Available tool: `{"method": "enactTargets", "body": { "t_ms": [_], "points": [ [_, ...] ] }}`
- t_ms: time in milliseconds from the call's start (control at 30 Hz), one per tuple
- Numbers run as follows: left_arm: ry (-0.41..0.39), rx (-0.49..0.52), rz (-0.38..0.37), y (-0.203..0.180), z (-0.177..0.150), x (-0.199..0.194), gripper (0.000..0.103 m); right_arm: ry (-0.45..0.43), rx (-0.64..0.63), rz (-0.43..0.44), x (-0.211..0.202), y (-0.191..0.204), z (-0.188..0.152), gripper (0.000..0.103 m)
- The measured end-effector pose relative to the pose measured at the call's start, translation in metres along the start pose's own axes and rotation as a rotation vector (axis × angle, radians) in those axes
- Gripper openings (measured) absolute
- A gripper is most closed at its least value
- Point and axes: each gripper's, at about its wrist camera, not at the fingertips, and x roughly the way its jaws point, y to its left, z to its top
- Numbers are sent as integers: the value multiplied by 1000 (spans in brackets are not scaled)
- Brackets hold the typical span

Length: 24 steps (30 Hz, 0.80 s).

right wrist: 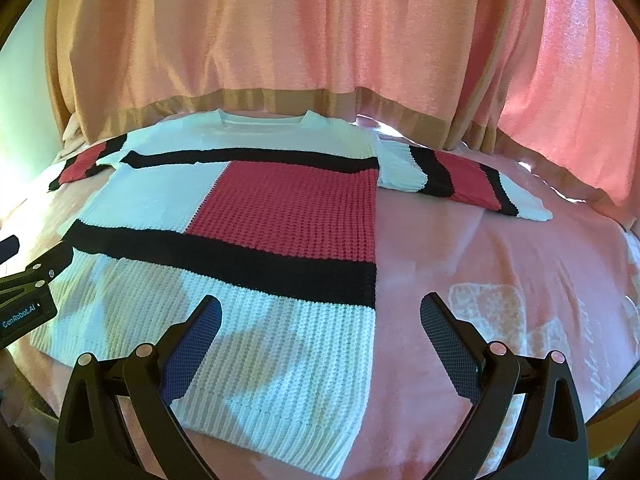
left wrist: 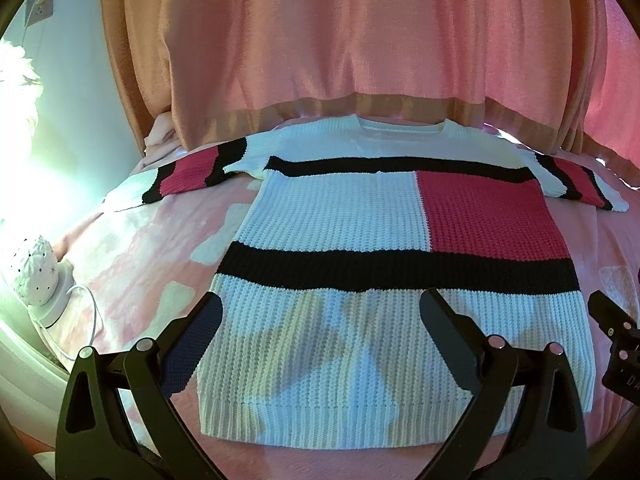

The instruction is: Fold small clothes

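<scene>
A knit sweater (left wrist: 332,208), white with black bands and a red block, lies flat and face up on a pink bedspread (left wrist: 132,264), both sleeves spread out to the sides. It also shows in the right wrist view (right wrist: 240,216). My left gripper (left wrist: 322,308) is open and empty, hovering over the sweater's lower white part near the hem. My right gripper (right wrist: 320,312) is open and empty, over the sweater's lower right edge; its right finger is above bare bedspread (right wrist: 460,248). The right gripper's body (left wrist: 616,344) shows at the left view's right edge.
Pink curtains (left wrist: 340,40) hang behind the bed. A white lamp (left wrist: 38,268) with a cord stands at the left. The left gripper's body (right wrist: 28,300) shows at the right view's left edge.
</scene>
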Motion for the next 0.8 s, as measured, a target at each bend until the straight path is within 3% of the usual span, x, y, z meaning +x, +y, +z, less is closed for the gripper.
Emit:
{"method": "enactTargets", "body": {
  "t_ms": [800],
  "points": [
    [1, 0, 2, 4, -1, 0, 97, 1, -5, 9, 1, 4, -1, 98]
  ]
}}
